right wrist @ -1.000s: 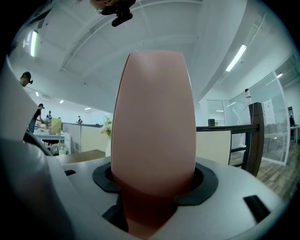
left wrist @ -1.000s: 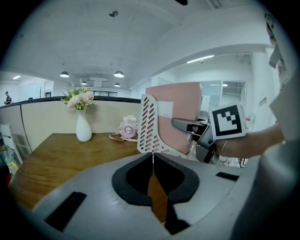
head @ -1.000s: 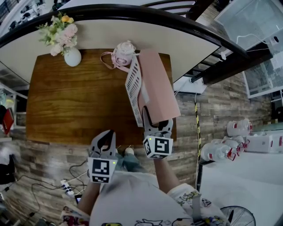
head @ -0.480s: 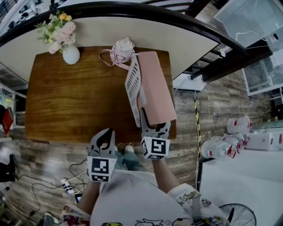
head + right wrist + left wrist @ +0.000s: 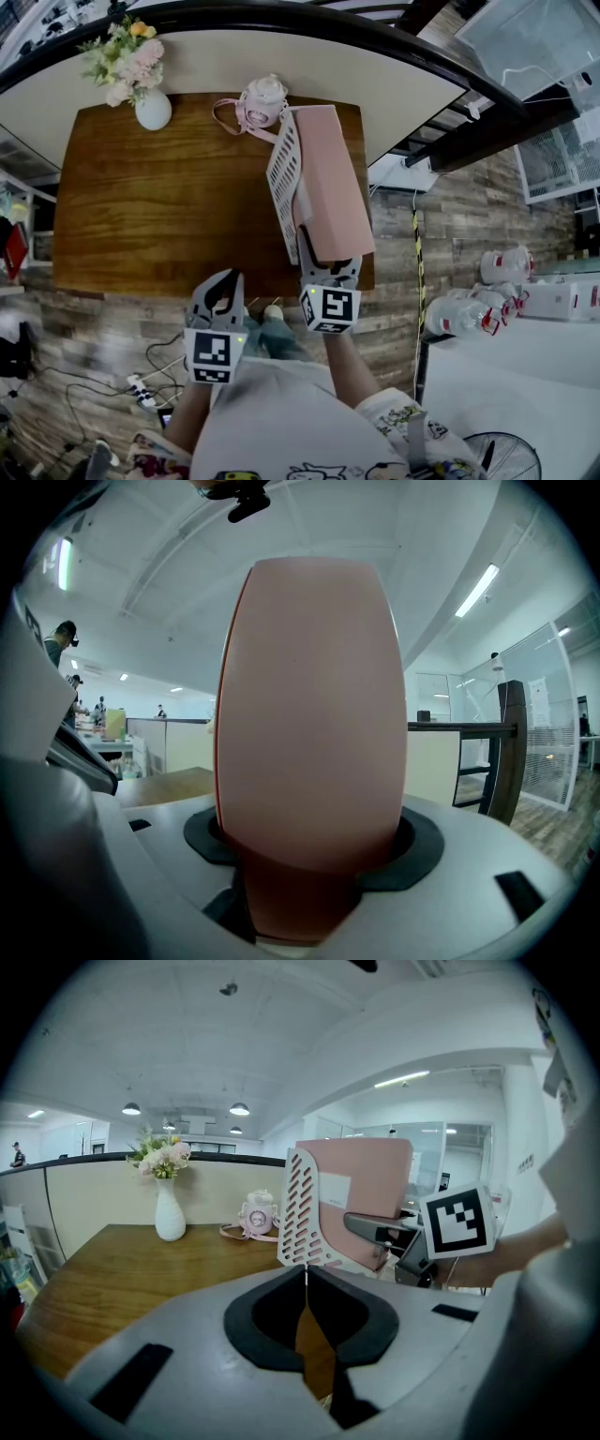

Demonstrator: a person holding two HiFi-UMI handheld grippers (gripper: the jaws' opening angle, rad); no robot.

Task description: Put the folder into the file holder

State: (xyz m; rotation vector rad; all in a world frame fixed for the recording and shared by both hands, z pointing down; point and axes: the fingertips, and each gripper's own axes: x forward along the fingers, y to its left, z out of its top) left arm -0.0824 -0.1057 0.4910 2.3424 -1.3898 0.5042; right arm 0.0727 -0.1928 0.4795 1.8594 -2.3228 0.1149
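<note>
A pink folder [image 5: 330, 183] stands on edge at the right end of the wooden table [image 5: 159, 206]. It rests close against the right side of a white perforated file holder [image 5: 283, 178]. Whether its lower edge sits inside the holder I cannot tell. My right gripper [image 5: 328, 265] is shut on the folder's near end; in the right gripper view the folder [image 5: 311, 705] fills the space between the jaws. My left gripper [image 5: 223, 286] hangs shut and empty by the table's front edge. In the left gripper view the holder [image 5: 305, 1213] and folder [image 5: 366, 1180] rise ahead to the right.
A white vase of flowers [image 5: 153, 108] stands at the table's far left corner. A pink bottle with a strap [image 5: 261, 101] sits just behind the holder. The table's right edge runs under the folder. A curved partition wall lies behind the table. A power strip [image 5: 141, 394] lies on the floor.
The head view has shifted slightly. The right gripper and folder have edged a little farther along the holder. The left gripper has stayed put.
</note>
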